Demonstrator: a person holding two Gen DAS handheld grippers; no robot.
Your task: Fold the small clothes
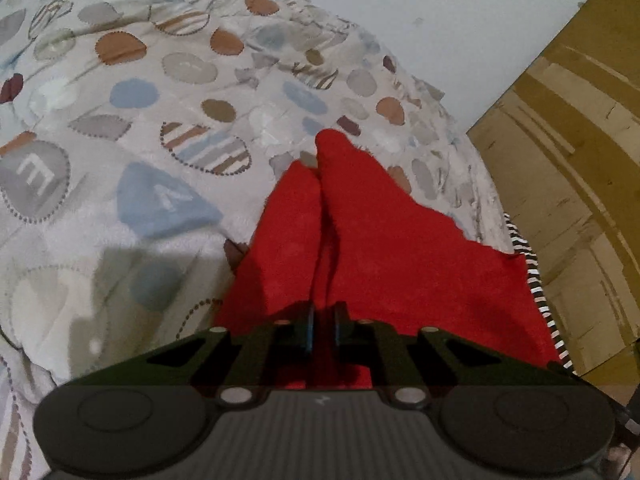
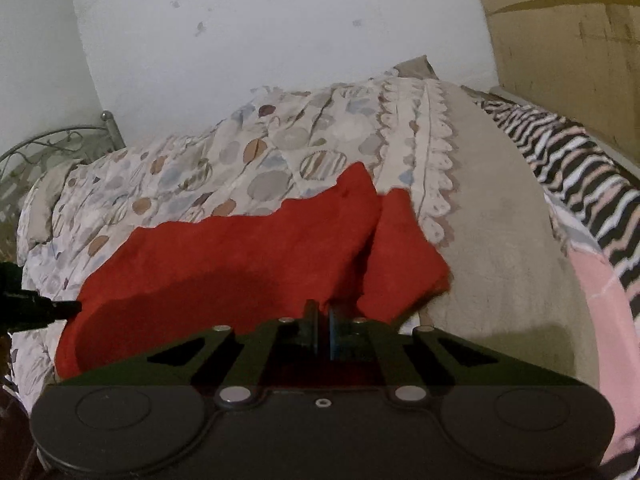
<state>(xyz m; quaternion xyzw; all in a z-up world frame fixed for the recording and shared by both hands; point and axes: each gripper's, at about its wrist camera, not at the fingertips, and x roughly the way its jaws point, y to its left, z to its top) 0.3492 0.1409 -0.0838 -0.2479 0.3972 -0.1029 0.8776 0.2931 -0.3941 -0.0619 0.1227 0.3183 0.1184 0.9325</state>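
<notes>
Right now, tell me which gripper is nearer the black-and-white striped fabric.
Right. The right gripper, shut on the red cloth garment, has the striped fabric to its right; the left gripper grips the garment's far left end, farther off.

The right gripper (image 2: pixel 323 322) is closed on the near edge of a red cloth (image 2: pixel 248 248), which lies on a patterned bedspread (image 2: pixel 240 152) beside a striped cloth (image 2: pixel 568 168).

Home bedroom: patterned quilt (image 1: pixel 160 92), metal bedstead (image 2: pixel 52 148), cardboard boxes (image 1: pixel 568 184).
</notes>
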